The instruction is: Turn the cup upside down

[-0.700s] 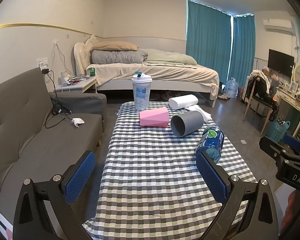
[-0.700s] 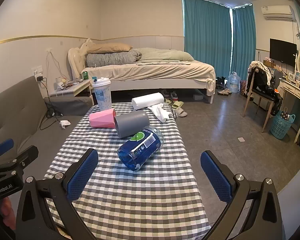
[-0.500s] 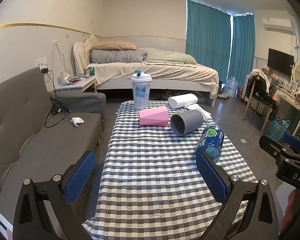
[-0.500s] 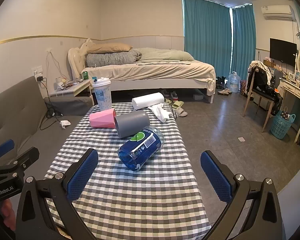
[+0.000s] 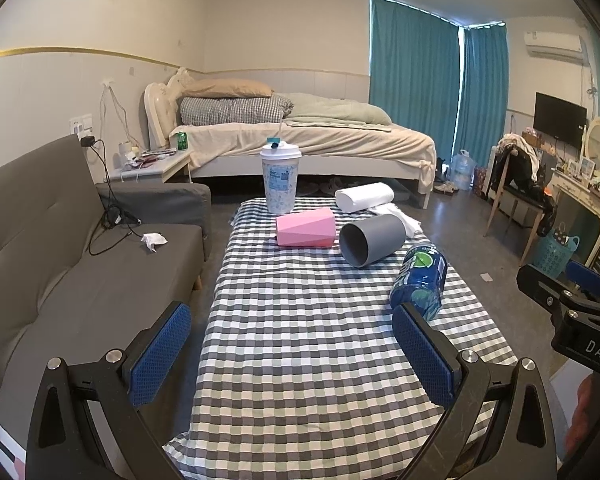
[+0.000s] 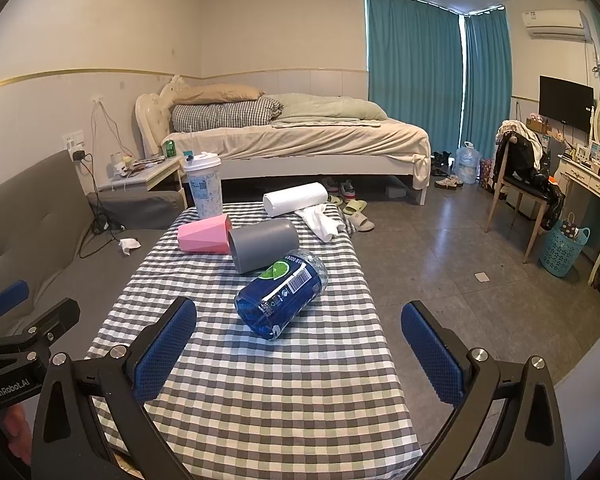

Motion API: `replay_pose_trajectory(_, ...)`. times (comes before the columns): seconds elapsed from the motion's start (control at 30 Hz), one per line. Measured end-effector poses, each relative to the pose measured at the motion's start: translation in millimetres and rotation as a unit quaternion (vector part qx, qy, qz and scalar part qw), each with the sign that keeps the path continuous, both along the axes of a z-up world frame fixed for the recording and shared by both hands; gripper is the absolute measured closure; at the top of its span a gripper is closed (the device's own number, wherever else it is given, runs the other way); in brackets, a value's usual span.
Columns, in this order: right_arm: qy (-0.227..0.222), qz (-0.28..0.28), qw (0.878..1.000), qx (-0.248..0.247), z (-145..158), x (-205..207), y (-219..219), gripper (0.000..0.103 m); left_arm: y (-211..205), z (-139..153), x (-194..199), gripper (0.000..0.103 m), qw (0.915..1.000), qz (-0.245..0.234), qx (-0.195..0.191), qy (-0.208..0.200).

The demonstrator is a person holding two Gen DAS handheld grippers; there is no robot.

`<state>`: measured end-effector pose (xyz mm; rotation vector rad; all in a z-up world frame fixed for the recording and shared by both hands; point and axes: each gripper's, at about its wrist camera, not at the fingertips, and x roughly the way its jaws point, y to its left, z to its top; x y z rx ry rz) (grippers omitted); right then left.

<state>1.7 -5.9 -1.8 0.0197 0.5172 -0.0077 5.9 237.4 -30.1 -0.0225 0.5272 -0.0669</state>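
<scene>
A grey cup (image 5: 372, 239) lies on its side on the checkered table (image 5: 308, 344), mouth toward me; it also shows in the right wrist view (image 6: 262, 243). A pink faceted cup (image 5: 306, 227) lies on its side to its left, also in the right wrist view (image 6: 205, 234). A cut blue bottle cup (image 5: 420, 282) lies on its side nearer, on the right (image 6: 282, 295). My left gripper (image 5: 292, 356) is open and empty above the table's near part. My right gripper (image 6: 298, 354) is open and empty, just short of the blue cup.
A lidded white drink cup (image 5: 280, 178) stands upright at the table's far end, beside a paper towel roll (image 5: 364, 197) and crumpled tissue (image 6: 320, 222). A grey sofa (image 5: 60, 248) runs along the left. A bed, chair and bare floor (image 6: 460, 264) lie beyond and right.
Both grippers have barely shifted; the view is nearly the same. The objects on the table have not moved.
</scene>
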Motion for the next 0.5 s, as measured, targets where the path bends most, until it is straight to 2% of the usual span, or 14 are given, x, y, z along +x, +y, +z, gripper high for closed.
replay_pose_trajectory(0.5, 0.002, -0.001, 1.000, 0.000, -2.0, -1.5, -0.9, 0.000, -1.1, 0.3, -0.6, 0.000, 1.0000, 0.000, -0.001, 0.001)
